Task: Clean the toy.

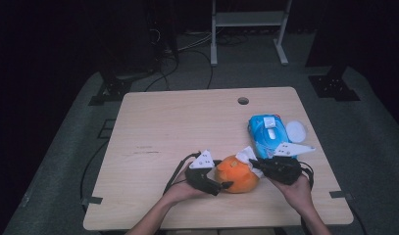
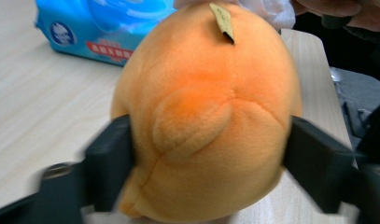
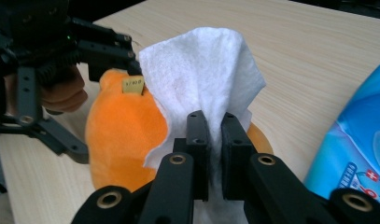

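Observation:
An orange plush toy (image 1: 238,175) lies near the table's front edge. My left gripper (image 1: 226,185) comes at it from the left. In the left gripper view both black jaws rest against the sides of the plush (image 2: 206,116), and a small tan tag sticks up from its top. My right gripper (image 1: 256,164) is at the toy's right, shut on a white wipe (image 1: 247,155). In the right gripper view the wipe (image 3: 197,74) stands up from between the closed jaws (image 3: 214,135) and drapes against the plush (image 3: 120,135).
A blue pack of wet wipes (image 1: 268,134) lies just behind my right gripper, with a white round lid (image 1: 296,130) beside it. The wooden table (image 1: 177,127) has a cable hole (image 1: 243,101) near its far edge. Dark floor and cables surround it.

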`<state>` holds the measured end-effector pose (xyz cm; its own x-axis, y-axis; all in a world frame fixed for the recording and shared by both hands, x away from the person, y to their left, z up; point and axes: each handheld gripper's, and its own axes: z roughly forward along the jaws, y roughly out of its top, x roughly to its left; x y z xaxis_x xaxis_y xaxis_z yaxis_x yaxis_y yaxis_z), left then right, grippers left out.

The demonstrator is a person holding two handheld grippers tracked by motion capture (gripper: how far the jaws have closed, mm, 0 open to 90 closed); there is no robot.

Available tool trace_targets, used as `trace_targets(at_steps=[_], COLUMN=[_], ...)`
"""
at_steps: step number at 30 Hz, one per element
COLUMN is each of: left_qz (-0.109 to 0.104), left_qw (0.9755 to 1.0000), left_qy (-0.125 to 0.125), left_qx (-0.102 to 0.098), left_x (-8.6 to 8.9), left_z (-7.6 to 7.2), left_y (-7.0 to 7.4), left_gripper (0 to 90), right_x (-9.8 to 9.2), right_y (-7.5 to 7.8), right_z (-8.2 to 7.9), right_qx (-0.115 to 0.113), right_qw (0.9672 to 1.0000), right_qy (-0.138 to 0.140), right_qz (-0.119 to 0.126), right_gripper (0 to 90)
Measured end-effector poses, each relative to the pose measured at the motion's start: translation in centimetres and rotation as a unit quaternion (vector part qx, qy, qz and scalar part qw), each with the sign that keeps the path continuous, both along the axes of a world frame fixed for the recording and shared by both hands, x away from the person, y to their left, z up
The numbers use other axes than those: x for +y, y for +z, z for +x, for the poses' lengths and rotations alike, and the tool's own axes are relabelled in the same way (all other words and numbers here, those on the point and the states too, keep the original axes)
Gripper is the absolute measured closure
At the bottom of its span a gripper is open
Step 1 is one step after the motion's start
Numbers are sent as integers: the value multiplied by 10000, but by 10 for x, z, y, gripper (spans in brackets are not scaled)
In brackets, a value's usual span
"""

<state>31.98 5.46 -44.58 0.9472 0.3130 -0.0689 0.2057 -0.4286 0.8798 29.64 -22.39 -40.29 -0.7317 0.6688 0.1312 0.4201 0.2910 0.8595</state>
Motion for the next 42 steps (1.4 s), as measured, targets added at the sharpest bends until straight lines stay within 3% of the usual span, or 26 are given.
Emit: trace_targets(at_steps=[3, 4, 6, 7, 9, 10, 14, 16, 18, 22, 24, 27, 29, 30, 31, 32, 33, 36, 39, 42], left_qz=[-100, -169, -272, -322, -376, -416, -289, -277, -427, -615, -673, -576, -567, -569, -583, -585, -437, -397, -319, -309], left_qw=[9997, 9994, 9991, 9984, 9983, 9982, 9976, 9977, 9975, 9965, 9961, 9970, 9975, 9977, 9977, 9976, 9983, 9986, 9985, 9987], left_qy=[99, 113, 92, 116, 127, 124, 115, 109, 82, 104, 104, 135, 151, 161, 172, 193, 214, 265, 311, 245], left_qx=[-196, -296, -315, -442, -424, -422, -612, -608, -564, -556, -553, -506, -390, -329, -312, -306, -313, -228, -311, -334], left_x=[3, 5, 7, 10, 12, 13, 13, 11, 15, 19, 21, 22, 23, 24, 24, 24, 22, 20, 19, 14], left_z=[-4, -5, -7, -10, -11, -12, -16, -17, -17, -18, -18, -16, -14, -13, -11, -11, -9, -6, -5, -8], left_y=[8, 12, 22, 31, 36, 39, 47, 47, 50, 58, 61, 57, 53, 51, 50, 48, 44, 36, 37, 35], left_gripper=[345, 345, 362, 372, 376, 376, 376, 377, 384, 384, 384, 384, 384, 384, 386, 386, 386, 382, 371, 363], right_x=[4, 4, 7, 9, 10, 11, 16, 23, 27, 21, 18, 22, 27, 27, 30, 30, 33, 36, 32, 29], right_y=[7, 7, 13, 18, 20, 26, 33, 38, 42, 43, 38, 27, 14, 14, 7, 7, 0, -7, -4, 9], right_z=[-4, -4, -8, -11, -12, -14, -19, -25, -27, -24, -19, -15, -10, -10, -7, -7, -3, 0, 1, -5], right_qx=[-117, -117, -217, -348, -383, -434, -495, -589, -684, -648, -515, -336, -119, -119, 23, 23, 168, 284, 226, 49], right_qw=[9999, 9999, 9995, 9991, 9989, 9982, 9972, 9965, 9955, 9960, 9969, 9981, 9990, 9990, 9993, 9993, 9993, 9991, 9995, 9995], right_qy=[33, 33, 115, 139, 138, 161, 284, 384, 459, 359, 279, 276, 284, 284, 311, 311, 320, 289, 214, 263], right_qz=[75, 75, 177, 215, 239, 376, 490, 452, 478, 504, 521, 439, 310, 310, 188, 188, 46, -126, -83, 196], right_gripper=[834, 834, 834, 835, 835, 838, 840, 840, 841, 841, 841, 841, 841, 841, 841, 841, 841, 840, 840, 840])
